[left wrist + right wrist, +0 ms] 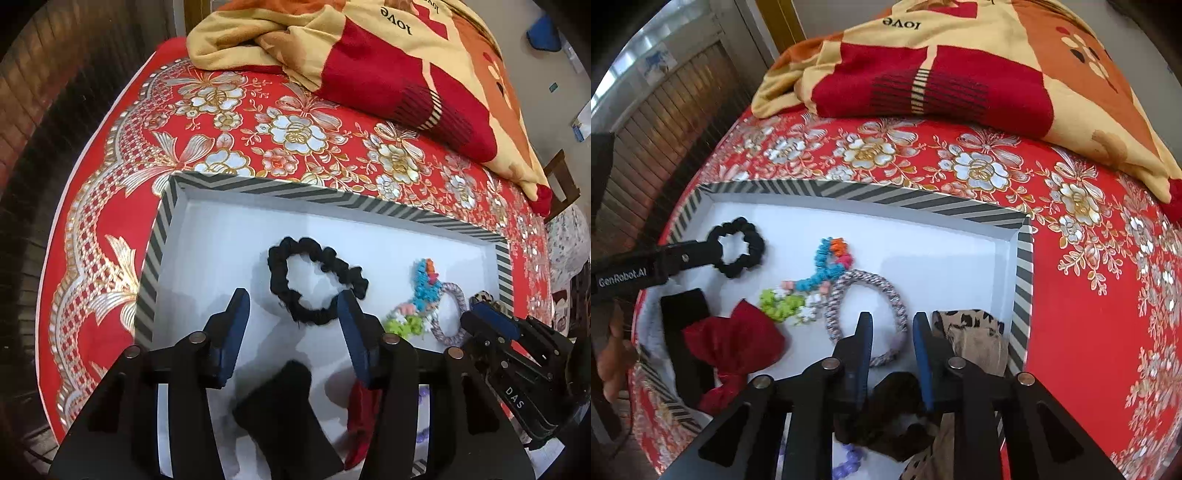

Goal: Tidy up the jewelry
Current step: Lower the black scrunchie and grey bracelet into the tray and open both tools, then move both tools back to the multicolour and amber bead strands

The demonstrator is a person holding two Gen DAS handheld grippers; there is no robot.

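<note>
Left fingers: the left gripper [293, 304] points steeply down into the tray with its blue pads [236, 325] set wide apart; nothing is pinched between them.
Right fingers: the right gripper [892, 325] also points down, its pads [865, 347] a narrow gap apart and closed on nothing; its black body sits at 4 o'clock in the left wrist view.
Black scrunchie: the black scrunchie [314, 280] lies loose on the tray floor at 12 o'clock from the left fingertips, partly between them.
Grey braided ring: the grey braided ring [866, 317] lies at 11 o'clock from the right fingers, with the left pad over its near edge.
Beaded band: a band of blue, orange, pink and green beads [816, 280] lies just beside the ring, at its 10 o'clock.
Red bow: a red fabric bow [735, 339] rests at 9 o'clock from the right fingers, against a black cloth piece [685, 306].
Leopard fabric: a leopard-print fabric piece [971, 332] sits at 2 o'clock from the right fingers, in the tray's corner.
Tray: a white tray with a black-and-white striped rim [295, 190] holds all these pieces.
Bed: the tray lies on a bed under a red floral cover [110, 206], with a rumpled blanket [369, 55] at 12 o'clock.
</note>
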